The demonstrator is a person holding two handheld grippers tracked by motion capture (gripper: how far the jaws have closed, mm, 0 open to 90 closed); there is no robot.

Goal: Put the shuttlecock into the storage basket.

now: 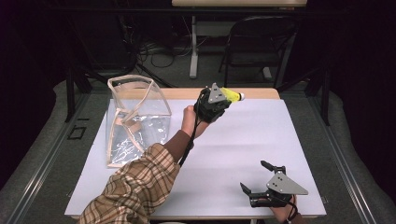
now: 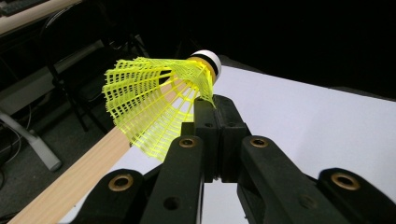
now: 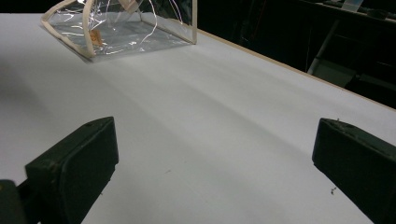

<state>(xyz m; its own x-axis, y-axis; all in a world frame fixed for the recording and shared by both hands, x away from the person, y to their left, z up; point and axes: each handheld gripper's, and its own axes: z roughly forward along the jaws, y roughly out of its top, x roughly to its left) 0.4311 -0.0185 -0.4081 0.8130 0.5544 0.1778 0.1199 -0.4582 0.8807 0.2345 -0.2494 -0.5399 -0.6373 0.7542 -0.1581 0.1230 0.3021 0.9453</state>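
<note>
A yellow mesh shuttlecock (image 1: 231,95) with a white cork tip is held above the table's far edge. My left gripper (image 1: 223,99) is shut on the rim of its skirt. In the left gripper view the shuttlecock (image 2: 152,105) fans out to the left, and my left gripper (image 2: 215,109) pinches the skirt close to the cork. A clear plastic bag (image 1: 135,116) with beige trim stands open at the far left of the white table (image 1: 243,140). Near the front right edge my right gripper (image 1: 252,175) rests open with nothing between its fingers. In its own view the right gripper (image 3: 217,158) points toward the bag (image 3: 121,28).
A wooden strip (image 2: 74,179) edges the table's far side. Behind the table stand a black folding chair (image 1: 261,37) and a grey desk leg (image 1: 194,46), with cables on the floor. A plaid sleeve (image 1: 135,186) crosses the front left of the table.
</note>
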